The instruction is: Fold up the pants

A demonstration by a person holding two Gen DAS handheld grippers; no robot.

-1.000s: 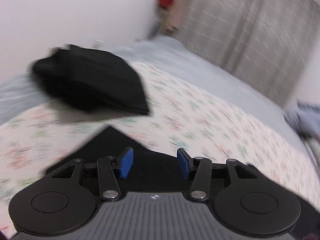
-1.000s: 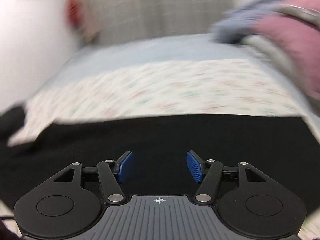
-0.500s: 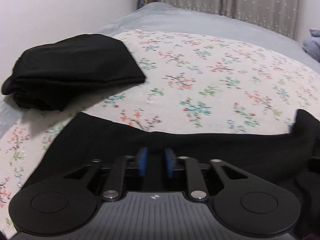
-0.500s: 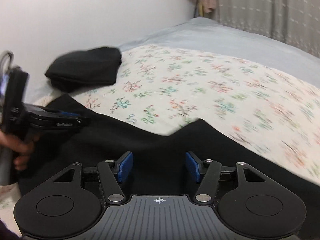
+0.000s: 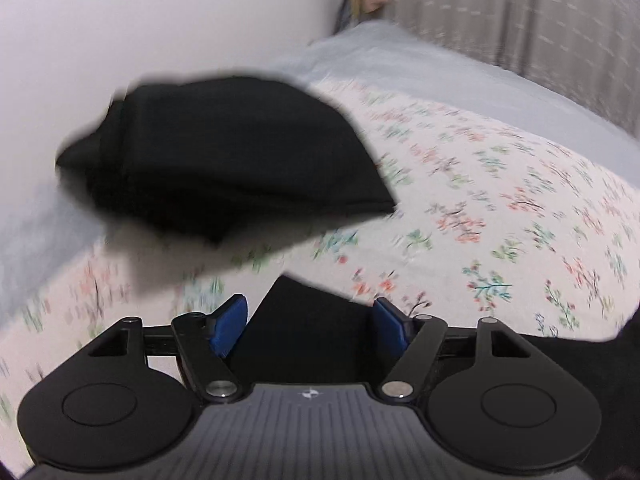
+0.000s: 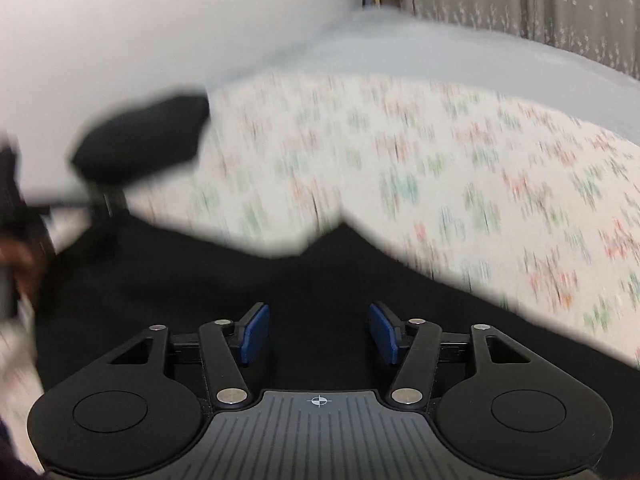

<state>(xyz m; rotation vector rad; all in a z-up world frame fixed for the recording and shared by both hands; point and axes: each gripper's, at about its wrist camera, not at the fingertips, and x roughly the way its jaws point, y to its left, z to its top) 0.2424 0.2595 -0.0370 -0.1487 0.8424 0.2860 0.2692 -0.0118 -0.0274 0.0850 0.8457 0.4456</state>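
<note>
Two grippers hang over the black pants point(image 6: 256, 280), which lie spread along the near edge of the floral sheet point(image 5: 500, 208), and the change that matters is at the left gripper point(image 5: 310, 322): half a second ago its blue pads were pinched almost together over the dark cloth, and now its jaws are opening, with a pointed corner of the pants lying between them but neither pad pressing on it. I read that as a release, the corner set down on the floral sheet where the person wanted it. The right gripper point(image 6: 318, 334) stands spread as it did a moment ago, nothing pinched, black cloth lying below and between its pads. Against the floral sheet, its view has swung since a second ago, from a cushion pile at that sheet's far right toward its left end, so it now looks along the pants. A folded black garment point(image 5: 224, 156) sits at the far left corner of the floral sheet, well apart from the pants. With both claws free, one fold or straightening pass seems finished; the pants look flat but not yet folded small, so a fresh grasp on an edge seems due.
</note>
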